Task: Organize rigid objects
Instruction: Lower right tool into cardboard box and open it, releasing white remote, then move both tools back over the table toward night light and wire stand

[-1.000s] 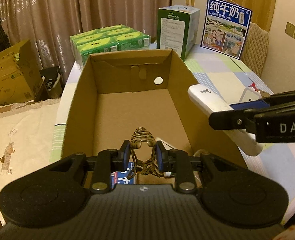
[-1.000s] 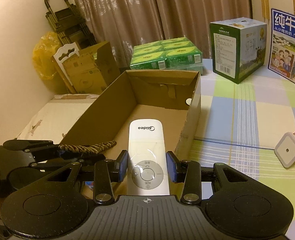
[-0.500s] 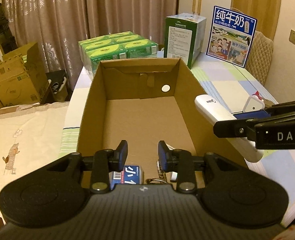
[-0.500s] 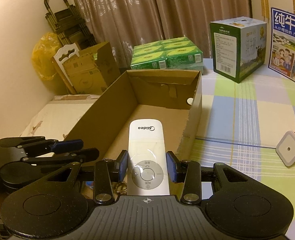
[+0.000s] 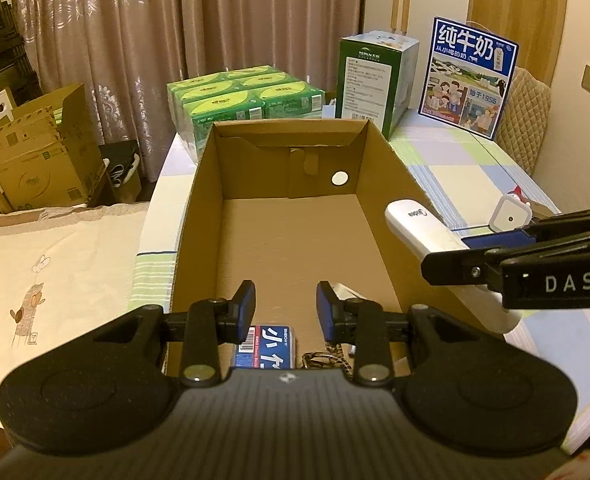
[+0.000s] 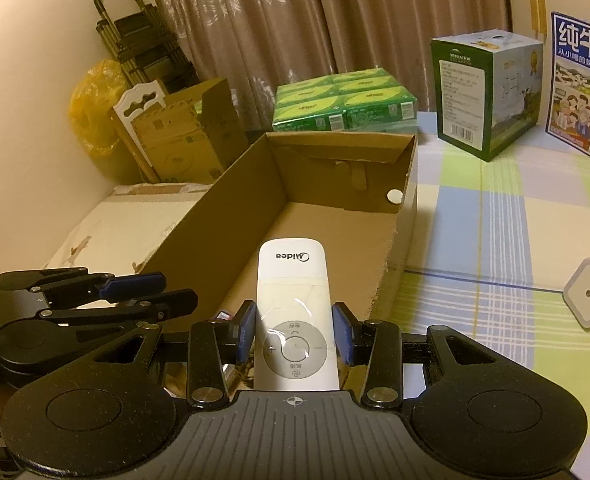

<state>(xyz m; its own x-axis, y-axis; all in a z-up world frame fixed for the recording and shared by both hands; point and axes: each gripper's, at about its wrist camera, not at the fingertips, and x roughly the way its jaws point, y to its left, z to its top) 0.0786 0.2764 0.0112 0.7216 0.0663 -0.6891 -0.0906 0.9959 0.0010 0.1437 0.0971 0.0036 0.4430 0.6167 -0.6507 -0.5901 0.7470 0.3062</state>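
Since a second ago, the left gripper (image 5: 285,312) has let go of the patterned cord (image 5: 327,358), which now lies on the floor of the cardboard box (image 5: 199,208) beside a blue packet (image 5: 265,346); its jaws stand apart, empty. Pinching the white remote (image 6: 293,320), the right gripper (image 6: 294,336) hovers over the box's near end.

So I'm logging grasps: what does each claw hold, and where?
Right claw clamps the white remote across its button end. Left claw holds nothing.
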